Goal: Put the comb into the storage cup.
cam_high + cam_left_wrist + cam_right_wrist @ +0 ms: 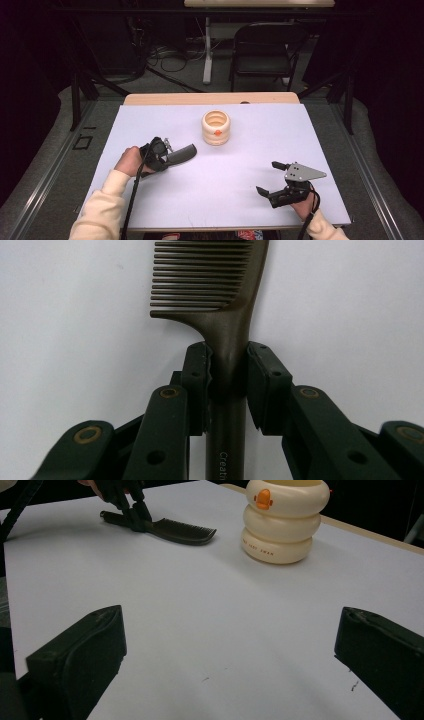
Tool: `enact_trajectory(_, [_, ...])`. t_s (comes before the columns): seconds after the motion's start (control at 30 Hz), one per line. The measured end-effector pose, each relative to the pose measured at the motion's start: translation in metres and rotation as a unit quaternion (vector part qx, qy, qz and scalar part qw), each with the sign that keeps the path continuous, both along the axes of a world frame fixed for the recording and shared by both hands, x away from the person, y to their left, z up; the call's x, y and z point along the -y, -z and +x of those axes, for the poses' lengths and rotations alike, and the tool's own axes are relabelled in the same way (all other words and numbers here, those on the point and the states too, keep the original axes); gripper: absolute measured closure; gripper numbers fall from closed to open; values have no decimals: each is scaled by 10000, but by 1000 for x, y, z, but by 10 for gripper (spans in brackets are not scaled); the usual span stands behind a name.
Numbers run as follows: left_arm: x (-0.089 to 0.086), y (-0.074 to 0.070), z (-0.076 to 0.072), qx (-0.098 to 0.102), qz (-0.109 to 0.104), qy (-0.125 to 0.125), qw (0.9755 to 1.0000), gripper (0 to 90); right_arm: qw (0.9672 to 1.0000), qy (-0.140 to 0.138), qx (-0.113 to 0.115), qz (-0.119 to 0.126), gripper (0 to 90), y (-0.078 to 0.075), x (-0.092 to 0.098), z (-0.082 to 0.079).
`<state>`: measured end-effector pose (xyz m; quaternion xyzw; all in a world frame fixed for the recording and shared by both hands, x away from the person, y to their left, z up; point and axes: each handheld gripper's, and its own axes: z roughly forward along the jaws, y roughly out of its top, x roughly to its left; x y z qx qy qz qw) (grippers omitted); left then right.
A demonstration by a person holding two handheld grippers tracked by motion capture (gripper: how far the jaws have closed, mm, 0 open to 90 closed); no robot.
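At eight o'clock from cream holder (216, 128), comb (212, 295) lying flat on table (240, 165): light, stiff, slick; pinched at handle neck by left gripper (227, 377). Right gripper (269, 178) gaping, empty.

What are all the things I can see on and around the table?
comb: one, dark brown, lying on the white table at its left side, handle between the left jaws
ringed cup: one, cream with an orange mark, standing upright near the table's far middle, apart from the comb
table: one, white top with a pale wooden far edge
folding chair: one, black, on the floor behind the table
cables: several, dark, on the floor behind the table
left gripper: one, black, jaws closed on the comb's handle
right gripper: one, black with a grey plate, jaws open, at the table's near right
sleeves: two, cream, at the near edge
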<state>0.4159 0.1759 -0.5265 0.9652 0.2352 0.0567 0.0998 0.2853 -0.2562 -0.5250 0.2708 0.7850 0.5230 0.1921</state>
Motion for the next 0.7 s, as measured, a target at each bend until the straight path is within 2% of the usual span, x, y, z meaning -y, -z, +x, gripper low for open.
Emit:
enact_trajectory(0.13, [0,-1,-1,30,32,6,10000,724,10000,9,-9,2,0,0,0,0])
enact_trajectory(0.33, [0,-3,-3,112,-30,-28,9999,725,10000,9,3,0,0,0,1,0])
enact_trajectory(0.7, [-5,-10,-12,277,-400,-117,9987,724,10000,21,-1,-9,0,0,1,0])
